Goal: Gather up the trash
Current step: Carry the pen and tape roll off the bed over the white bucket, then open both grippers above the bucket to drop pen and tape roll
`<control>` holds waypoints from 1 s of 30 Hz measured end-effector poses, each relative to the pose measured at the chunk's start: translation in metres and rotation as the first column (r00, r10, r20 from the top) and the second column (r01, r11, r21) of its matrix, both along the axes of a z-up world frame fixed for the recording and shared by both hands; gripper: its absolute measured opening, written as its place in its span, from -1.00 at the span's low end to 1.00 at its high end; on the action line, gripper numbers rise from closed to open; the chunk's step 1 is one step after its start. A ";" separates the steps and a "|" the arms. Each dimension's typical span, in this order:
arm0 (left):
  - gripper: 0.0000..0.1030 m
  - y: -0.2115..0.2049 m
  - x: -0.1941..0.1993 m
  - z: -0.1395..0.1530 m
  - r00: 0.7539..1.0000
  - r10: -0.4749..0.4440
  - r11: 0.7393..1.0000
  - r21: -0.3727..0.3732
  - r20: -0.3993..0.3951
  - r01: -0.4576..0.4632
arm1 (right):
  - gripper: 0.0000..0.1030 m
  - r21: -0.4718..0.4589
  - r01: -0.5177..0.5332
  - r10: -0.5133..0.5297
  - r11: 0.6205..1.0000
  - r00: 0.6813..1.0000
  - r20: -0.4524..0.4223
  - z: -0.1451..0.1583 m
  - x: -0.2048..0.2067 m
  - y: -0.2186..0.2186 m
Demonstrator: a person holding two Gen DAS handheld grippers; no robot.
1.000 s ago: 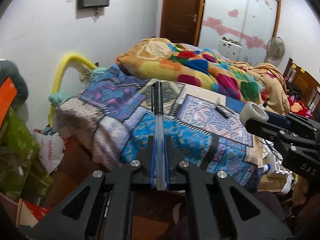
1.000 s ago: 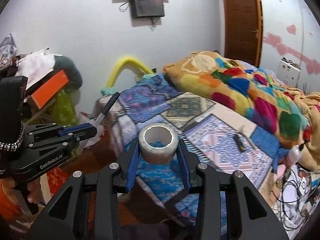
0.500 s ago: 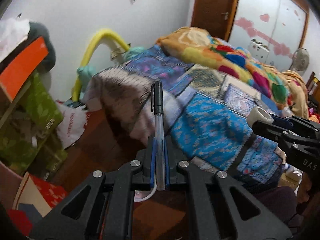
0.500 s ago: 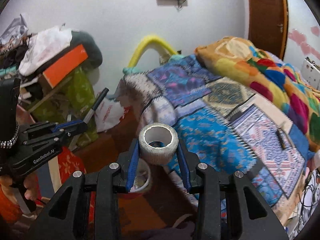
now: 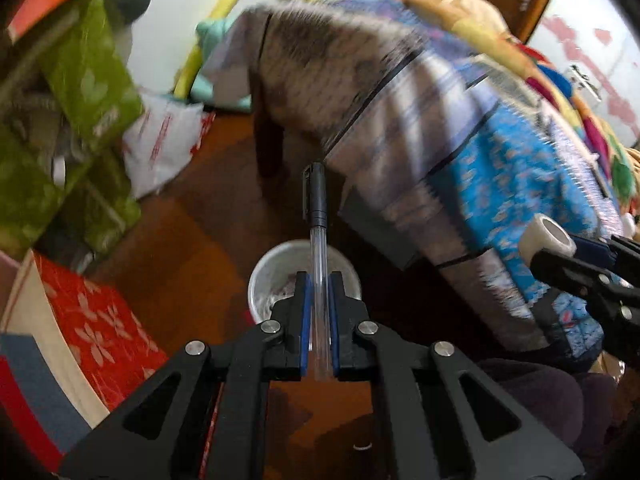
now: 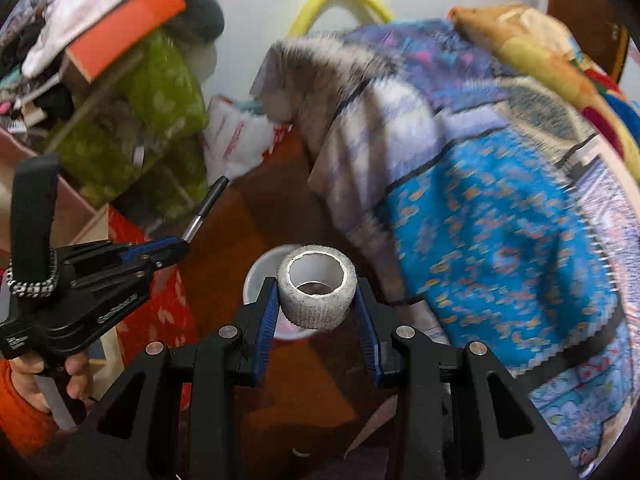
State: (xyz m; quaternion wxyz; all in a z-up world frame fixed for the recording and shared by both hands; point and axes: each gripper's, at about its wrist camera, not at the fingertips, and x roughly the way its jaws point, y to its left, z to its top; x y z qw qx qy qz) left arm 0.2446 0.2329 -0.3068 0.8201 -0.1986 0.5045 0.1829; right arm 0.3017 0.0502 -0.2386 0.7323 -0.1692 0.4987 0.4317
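**Both grippers loaded above the floor bin**

A cluttered bedroom floor of dark wood is lying beside a bed draped in a patchwork blanket (image 5: 500, 168). The small white bin (image 5: 276, 268) is standing on it, directly below and just ahead of both sets of fingers. The left gripper (image 5: 319, 280) is pinching a clear pen (image 5: 318, 240), nearly fully closed, its long axis running forward over the bin. The right gripper (image 6: 317, 300), partly open, is clamping a roll of gauze tape (image 6: 317, 292), bore facing up, looking the more centred.
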 end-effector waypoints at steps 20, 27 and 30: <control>-0.60 0.027 0.019 -0.059 0.995 0.065 0.995 -0.064 -0.082 -0.070 | -0.27 -0.017 -0.066 0.063 0.998 0.986 -0.157 -0.043 0.023 0.071; -0.55 0.026 0.012 -0.052 0.993 0.064 0.997 -0.041 -0.097 -0.068 | -0.23 -0.012 -0.095 0.091 0.995 0.983 -0.160 -0.040 0.022 0.063; -0.55 0.022 0.008 -0.046 0.994 0.058 0.998 -0.034 -0.098 -0.061 | -0.23 -0.008 -0.087 0.085 0.996 0.983 -0.163 -0.036 0.022 0.059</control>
